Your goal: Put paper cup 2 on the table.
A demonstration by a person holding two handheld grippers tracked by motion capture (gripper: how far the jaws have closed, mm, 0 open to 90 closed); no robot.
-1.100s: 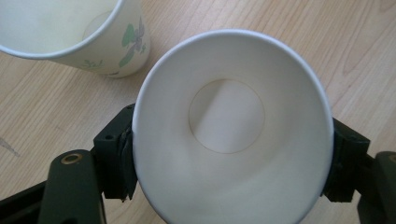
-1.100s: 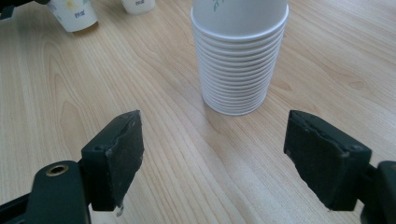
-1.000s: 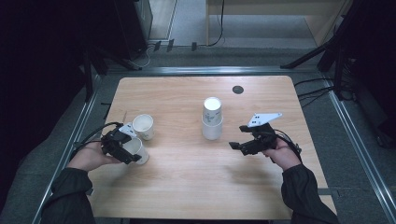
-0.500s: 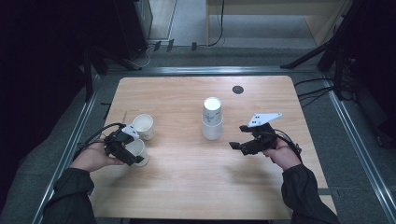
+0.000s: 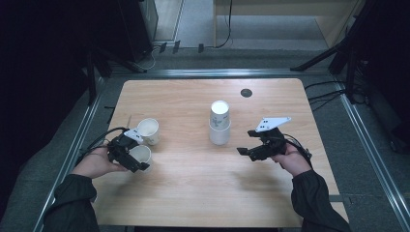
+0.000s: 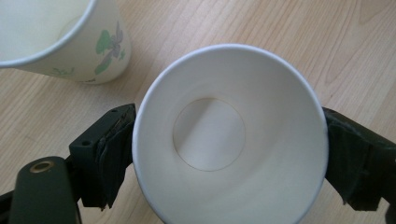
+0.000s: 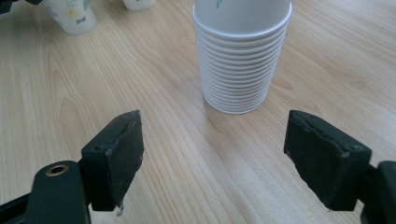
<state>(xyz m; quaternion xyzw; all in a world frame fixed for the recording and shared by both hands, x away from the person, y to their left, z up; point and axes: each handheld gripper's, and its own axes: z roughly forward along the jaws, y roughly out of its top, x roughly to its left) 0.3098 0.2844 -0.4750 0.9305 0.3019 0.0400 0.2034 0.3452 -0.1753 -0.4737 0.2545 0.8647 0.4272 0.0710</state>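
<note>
A plain white paper cup (image 6: 261, 93) stands upright on the wooden table (image 5: 193, 188) at the near left, also in the high view (image 5: 144, 152). My left gripper (image 5: 136, 156) reaches around it, one jaw on each side of the rim (image 6: 229, 114). The jaws have just been opening and the rim looks round, not squeezed. Just behind stands a second cup (image 5: 148, 129) with a green flower print (image 6: 60, 37). A tall stack of cups (image 5: 220, 123) occupies the table's middle. My right gripper (image 5: 246, 151) stands open and empty, aimed at the stack (image 7: 240, 56), well short of it (image 7: 210, 140).
A small black round disc (image 5: 246, 92) lies on the table's far side. A metal frame (image 5: 360, 140) runs around the table, with dark stands and cables beyond it. The right gripper view shows the two single cups (image 7: 72, 16) far off at upper left.
</note>
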